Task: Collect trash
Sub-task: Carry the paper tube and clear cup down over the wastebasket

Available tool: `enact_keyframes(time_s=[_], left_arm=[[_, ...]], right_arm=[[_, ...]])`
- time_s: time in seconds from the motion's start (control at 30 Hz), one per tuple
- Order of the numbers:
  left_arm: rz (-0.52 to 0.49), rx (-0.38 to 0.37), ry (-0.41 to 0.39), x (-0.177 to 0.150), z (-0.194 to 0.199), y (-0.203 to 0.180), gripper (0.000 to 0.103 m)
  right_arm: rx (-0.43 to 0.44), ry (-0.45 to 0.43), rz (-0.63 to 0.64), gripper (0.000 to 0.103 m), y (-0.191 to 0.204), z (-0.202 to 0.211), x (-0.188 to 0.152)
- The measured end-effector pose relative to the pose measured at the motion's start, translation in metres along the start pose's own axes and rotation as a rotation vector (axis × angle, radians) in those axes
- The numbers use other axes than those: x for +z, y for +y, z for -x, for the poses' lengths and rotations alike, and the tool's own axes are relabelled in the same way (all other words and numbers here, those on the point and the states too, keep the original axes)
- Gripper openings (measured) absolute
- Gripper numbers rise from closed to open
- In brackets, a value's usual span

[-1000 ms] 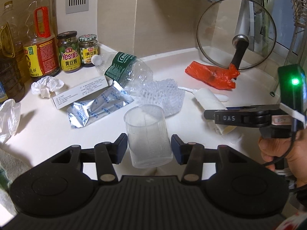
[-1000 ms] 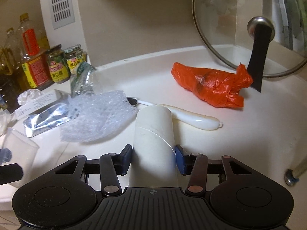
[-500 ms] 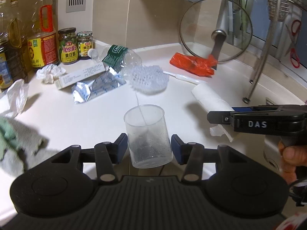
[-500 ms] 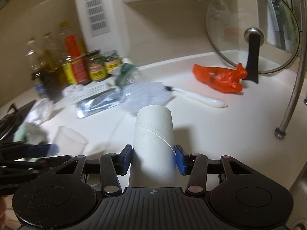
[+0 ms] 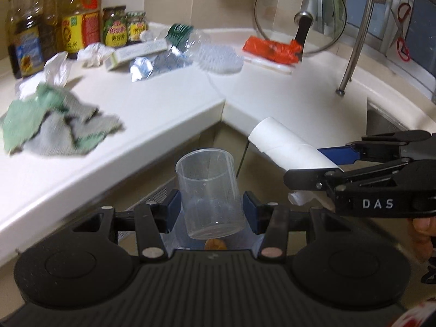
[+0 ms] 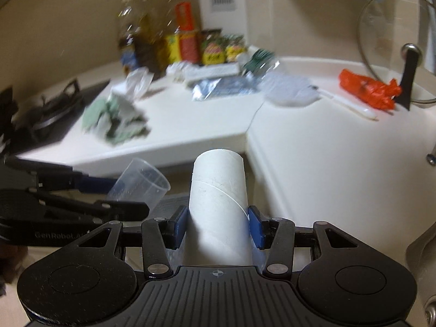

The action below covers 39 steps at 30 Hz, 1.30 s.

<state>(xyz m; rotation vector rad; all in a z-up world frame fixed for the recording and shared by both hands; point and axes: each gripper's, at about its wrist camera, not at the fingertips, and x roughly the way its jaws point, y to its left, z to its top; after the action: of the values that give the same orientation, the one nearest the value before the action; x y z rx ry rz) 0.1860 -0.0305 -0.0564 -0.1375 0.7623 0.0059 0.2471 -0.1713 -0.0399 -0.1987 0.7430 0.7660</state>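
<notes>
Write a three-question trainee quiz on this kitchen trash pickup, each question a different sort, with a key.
1. True or false: the left gripper has its jaws shut on the clear plastic measuring cup.
2. Multiple choice: what does the right gripper hold? A) the orange plastic bag B) the white cardboard tube C) the crumpled green and grey cloth
3. Fill in: the round glass pot lid leans upright just behind the ______.

Key: 1 true; 2 B; 3 orange plastic bag.
</notes>
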Motion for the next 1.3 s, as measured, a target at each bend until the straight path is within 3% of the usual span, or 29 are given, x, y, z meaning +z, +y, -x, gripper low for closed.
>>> enact_keyframes(time_s=[0.47,0.9,1.3], left_arm=[[0.004,0.000,0.080,-0.048,-0.035,0.024,0.046],[-0.188,-0.015,0.183,-0.076,-0.099,0.041,0.046],[-0.334,-0.056,0.256,-0.082,-0.144,0.035,0.046]], right_arm=[[0.010,0.153,0.096,0.048,0.020,-0.062,-0.051],[-0.002,0.221,0.226,0.048,0.006,-0.127,-0.076],[0.010,0.275,0.266,0.048,0.002,-0.164,-0.085]])
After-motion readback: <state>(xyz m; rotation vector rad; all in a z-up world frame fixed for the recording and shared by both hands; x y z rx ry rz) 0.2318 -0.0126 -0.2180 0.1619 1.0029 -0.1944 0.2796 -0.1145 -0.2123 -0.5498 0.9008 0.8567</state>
